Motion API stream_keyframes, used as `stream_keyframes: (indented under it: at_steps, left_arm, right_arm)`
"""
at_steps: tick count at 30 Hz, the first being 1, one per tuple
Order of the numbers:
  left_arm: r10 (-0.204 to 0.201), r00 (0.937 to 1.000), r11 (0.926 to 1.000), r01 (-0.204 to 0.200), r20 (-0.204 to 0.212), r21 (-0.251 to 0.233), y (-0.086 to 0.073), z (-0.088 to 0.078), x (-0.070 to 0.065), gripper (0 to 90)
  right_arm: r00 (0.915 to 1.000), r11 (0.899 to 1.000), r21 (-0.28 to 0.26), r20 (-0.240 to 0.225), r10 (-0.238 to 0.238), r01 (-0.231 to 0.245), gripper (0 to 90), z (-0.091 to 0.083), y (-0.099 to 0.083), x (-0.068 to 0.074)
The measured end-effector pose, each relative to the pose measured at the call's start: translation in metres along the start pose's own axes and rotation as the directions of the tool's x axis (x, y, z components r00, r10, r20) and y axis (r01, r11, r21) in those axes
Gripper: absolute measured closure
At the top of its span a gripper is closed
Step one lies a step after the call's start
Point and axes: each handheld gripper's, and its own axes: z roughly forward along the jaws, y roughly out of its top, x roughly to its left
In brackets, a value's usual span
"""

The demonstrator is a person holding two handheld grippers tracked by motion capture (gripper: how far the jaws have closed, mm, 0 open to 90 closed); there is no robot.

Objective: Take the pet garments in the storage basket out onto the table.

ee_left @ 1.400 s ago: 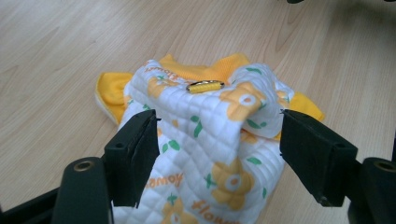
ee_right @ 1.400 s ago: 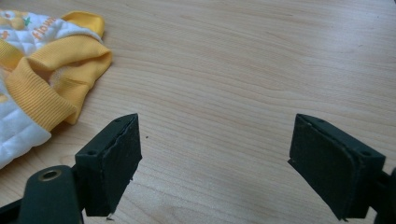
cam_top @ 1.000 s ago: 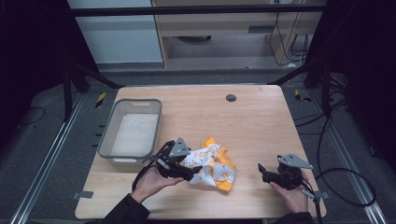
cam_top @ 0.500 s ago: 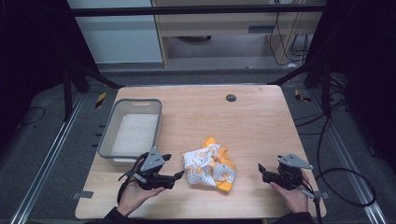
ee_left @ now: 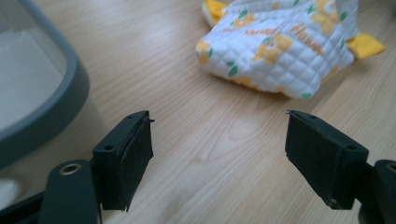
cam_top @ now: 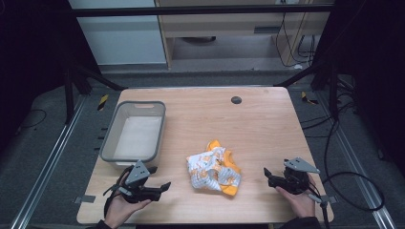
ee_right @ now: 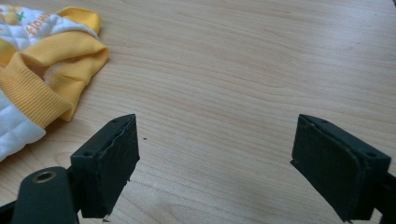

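A crumpled quilted garment [cam_top: 213,170], white with orange flowers and yellow ribbed cuffs, lies on the wooden table [cam_top: 210,119] near its front middle. My left gripper [cam_top: 162,187] rests at the front left, open and empty, apart from the garment [ee_left: 280,51], which lies ahead to the right in the left gripper view. At the front right sits my right gripper [cam_top: 267,174], open with bare wood between its jaws. The garment's yellow cuff [ee_right: 51,70] shows at the upper left of the right gripper view.
A grey plastic bin [cam_top: 135,135] stands at the table's left, just behind my left gripper; its rim [ee_left: 56,98] is close on the left. A small dark round hole [cam_top: 236,99] marks the table's far side. Metal frame legs and cables surround the table.
My left gripper has drawn back from the garment toward the table's front left corner and stands open. The garment stays where it lay. The right gripper has not moved.
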Motion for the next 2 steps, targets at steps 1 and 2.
stream_keyframes:
  at_steps: [1,2]
  left_arm:
    - [-0.006,0.9999,0.9999,0.006,-0.013,0.009,-0.0070,-0.0021,0.0027,22.9]
    - [-0.012,0.9998,0.9998,0.012,-0.018,0.015,-0.0098,-0.0034,0.0040,22.9]
  right_arm:
    - [1.0000,1.000,0.000,-0.002,0.001,-0.001,14.4,-0.0001,0.0000,0.0002]
    - [1.0000,1.000,-0.001,-0.003,-0.002,0.002,14.3,0.0000,-0.0001,0.0002]
